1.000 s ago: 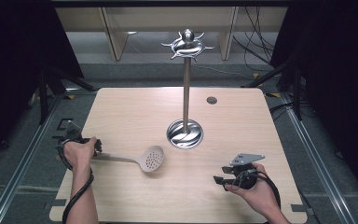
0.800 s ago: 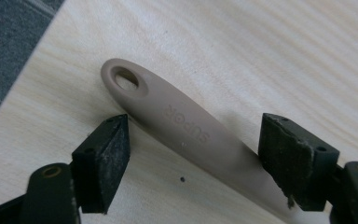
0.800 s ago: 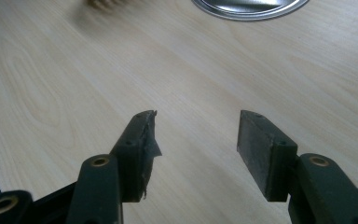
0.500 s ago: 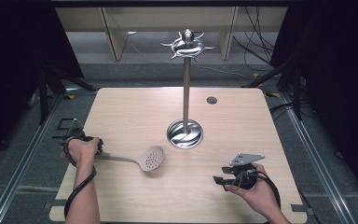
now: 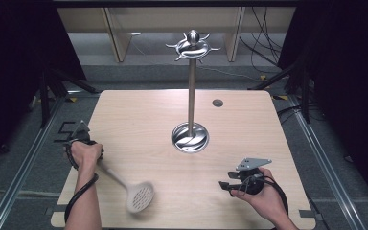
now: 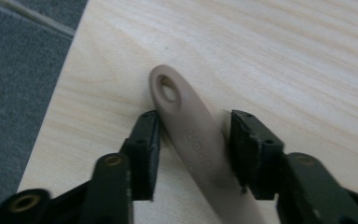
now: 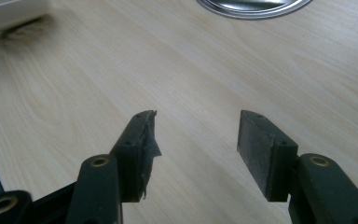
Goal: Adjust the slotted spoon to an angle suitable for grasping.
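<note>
A beige slotted spoon (image 5: pixel 140 196) lies on the wooden table (image 5: pixel 139 115), its head blurred near the front edge and its handle running up-left to my left gripper (image 5: pixel 99 160). In the left gripper view the handle (image 6: pixel 179 112), with a hanging hole at its end, sits slantwise between the pads of my left gripper (image 6: pixel 193 140). The jaws have just been closing, and one pad (image 6: pixel 149 140) touches each side of the handle. My right gripper (image 5: pixel 225 186) rests open at the front right, with bare wood between its jaws in the right gripper view (image 7: pixel 193 135).
A tall metal utensil stand (image 5: pixel 190 86) with hooks at its top rises from a round steel base (image 5: pixel 190 137) at the table's middle; the base's rim (image 7: pixel 254 7) also shows ahead of the right gripper. A small dark disc (image 5: pixel 217 102) lies at the back right.
The left jaws have closed in on the spoon's handle. The spoon has swung, and its head has moved from pointing right toward the table's front edge. The right gripper has stayed put.
</note>
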Tool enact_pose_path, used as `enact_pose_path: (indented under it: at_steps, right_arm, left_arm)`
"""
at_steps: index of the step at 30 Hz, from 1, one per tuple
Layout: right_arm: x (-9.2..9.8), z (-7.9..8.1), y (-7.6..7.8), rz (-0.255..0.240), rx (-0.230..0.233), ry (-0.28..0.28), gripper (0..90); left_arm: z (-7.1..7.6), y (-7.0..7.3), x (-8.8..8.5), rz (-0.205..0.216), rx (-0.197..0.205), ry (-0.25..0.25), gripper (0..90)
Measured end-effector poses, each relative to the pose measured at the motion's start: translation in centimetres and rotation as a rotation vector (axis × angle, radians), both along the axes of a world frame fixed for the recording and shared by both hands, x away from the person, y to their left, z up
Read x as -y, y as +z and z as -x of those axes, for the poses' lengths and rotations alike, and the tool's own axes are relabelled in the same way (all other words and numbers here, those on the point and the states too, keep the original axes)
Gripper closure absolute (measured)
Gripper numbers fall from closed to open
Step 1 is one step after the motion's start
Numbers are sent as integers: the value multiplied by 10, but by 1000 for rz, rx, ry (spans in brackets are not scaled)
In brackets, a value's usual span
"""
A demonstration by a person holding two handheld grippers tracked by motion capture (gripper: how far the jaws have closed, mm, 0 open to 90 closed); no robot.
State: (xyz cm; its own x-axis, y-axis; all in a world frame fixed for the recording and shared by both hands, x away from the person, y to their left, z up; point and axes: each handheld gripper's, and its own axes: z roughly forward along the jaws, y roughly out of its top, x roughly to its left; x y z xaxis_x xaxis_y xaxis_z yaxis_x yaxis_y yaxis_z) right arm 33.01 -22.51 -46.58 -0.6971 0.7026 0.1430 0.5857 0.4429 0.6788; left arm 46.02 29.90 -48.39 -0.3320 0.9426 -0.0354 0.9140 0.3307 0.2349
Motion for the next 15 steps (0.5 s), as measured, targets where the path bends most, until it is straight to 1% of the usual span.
enact_pose_path:
  at_steps: [1,2,3,4,6,7,8,9,10,12,13,14,15]
  right_arm:
    - [0,0,0,0,-1,1,470]
    - [0,0,0,0,-1,1,470]
    - [0,0,0,1,3,2,469]
    - [0,0,0,1,3,2,469]
    - [1,-1,0,1,8,7,469]
    - [1,-1,0,1,8,7,469]
    - [0,0,0,2,4,5,469]
    - [0,0,0,2,1,3,469]
    - [0,0,0,2,1,3,469]
    - [0,0,0,1,0,2,469]
    - [0,0,0,3,6,3,469]
    - [0,0,0,3,6,3,469]
    - [1,-1,0,6,12,6,469]
  left_arm:
    - [1,1,2,-2,2,-37,605]
    - [1,1,2,-2,2,-37,628]
    - [3,1,3,-9,3,-84,648]
    - [3,1,3,-9,3,-84,663]
    - [4,2,5,-24,3,-139,669]
    - [5,1,6,-24,9,-150,669]
    - [7,1,6,-10,21,-156,670]
    - [10,4,8,-8,50,-164,670]
    - [10,4,8,-8,50,-164,670]
    - [14,9,10,-6,87,-177,670]
    - [19,16,10,10,131,-184,671]
    - [19,16,10,10,131,-184,671]
    - [23,20,11,24,163,-176,671]
